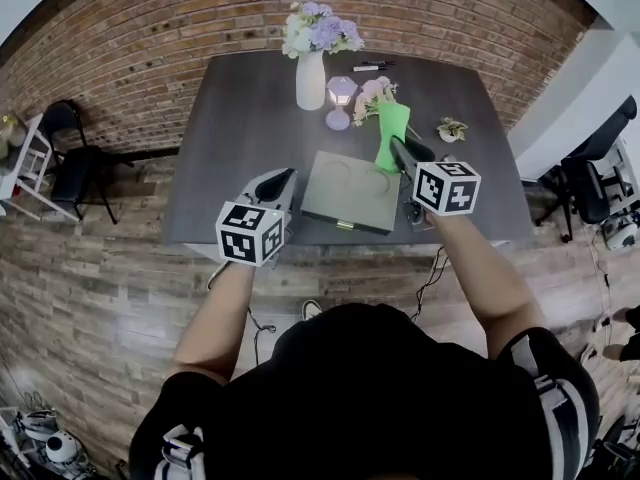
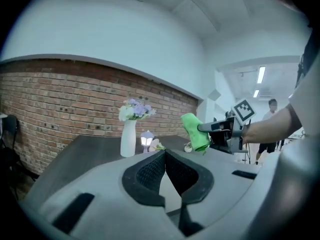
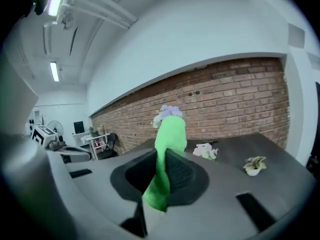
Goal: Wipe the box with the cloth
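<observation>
A flat grey box (image 1: 350, 192) lies near the front edge of the dark table (image 1: 240, 118). My right gripper (image 1: 399, 148) hovers over the box's far right corner, shut on a bright green cloth (image 1: 392, 133) that sticks up past its jaws. In the right gripper view the cloth (image 3: 167, 149) is pinched between the black pads and hangs down. My left gripper (image 1: 284, 176) is held at the box's left side, jaws together with nothing in them (image 2: 165, 155). The left gripper view shows the cloth (image 2: 195, 131) in the right gripper (image 2: 206, 129).
A white vase of purple flowers (image 1: 311, 73), a small lamp (image 1: 341, 101), pale flowers (image 1: 375, 92), a tiny potted plant (image 1: 451, 128) and markers (image 1: 370, 66) stand on the far half of the table. Chairs sit left (image 1: 70, 158) and right (image 1: 592, 173).
</observation>
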Action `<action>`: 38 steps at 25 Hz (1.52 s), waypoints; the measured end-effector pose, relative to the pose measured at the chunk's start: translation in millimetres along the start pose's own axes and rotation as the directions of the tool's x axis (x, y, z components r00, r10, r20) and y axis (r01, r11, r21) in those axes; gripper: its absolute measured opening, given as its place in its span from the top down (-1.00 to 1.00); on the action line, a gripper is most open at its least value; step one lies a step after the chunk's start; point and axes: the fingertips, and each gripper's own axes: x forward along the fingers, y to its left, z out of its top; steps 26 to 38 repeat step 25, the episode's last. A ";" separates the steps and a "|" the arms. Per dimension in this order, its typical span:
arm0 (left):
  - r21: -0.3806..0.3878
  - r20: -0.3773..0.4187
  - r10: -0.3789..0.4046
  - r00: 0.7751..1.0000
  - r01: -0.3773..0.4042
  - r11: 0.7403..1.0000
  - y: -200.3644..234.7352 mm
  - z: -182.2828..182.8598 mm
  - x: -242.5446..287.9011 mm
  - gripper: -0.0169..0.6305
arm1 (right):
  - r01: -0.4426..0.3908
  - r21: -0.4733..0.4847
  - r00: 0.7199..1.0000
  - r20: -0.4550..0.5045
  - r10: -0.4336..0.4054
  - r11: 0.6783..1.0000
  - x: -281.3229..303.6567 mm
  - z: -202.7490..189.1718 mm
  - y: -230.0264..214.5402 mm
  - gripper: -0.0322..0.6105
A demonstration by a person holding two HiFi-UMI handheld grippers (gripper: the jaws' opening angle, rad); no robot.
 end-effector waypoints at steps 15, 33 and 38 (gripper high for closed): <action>0.155 0.036 0.053 0.998 -0.058 0.986 -145.8 38.1 -2.4 0.93 | 0.009 -0.092 0.991 0.137 0.003 0.996 -115.6 17.9 -63.9 0.75; 0.222 0.046 0.107 0.993 -0.115 0.968 -163.6 53.6 4.3 0.93 | -0.032 -0.186 0.982 0.177 0.065 0.982 -135.1 25.9 -52.2 0.75; 0.222 0.046 0.107 0.993 -0.115 0.968 -163.6 53.6 4.3 0.93 | -0.032 -0.186 0.982 0.177 0.065 0.982 -135.1 25.9 -52.2 0.75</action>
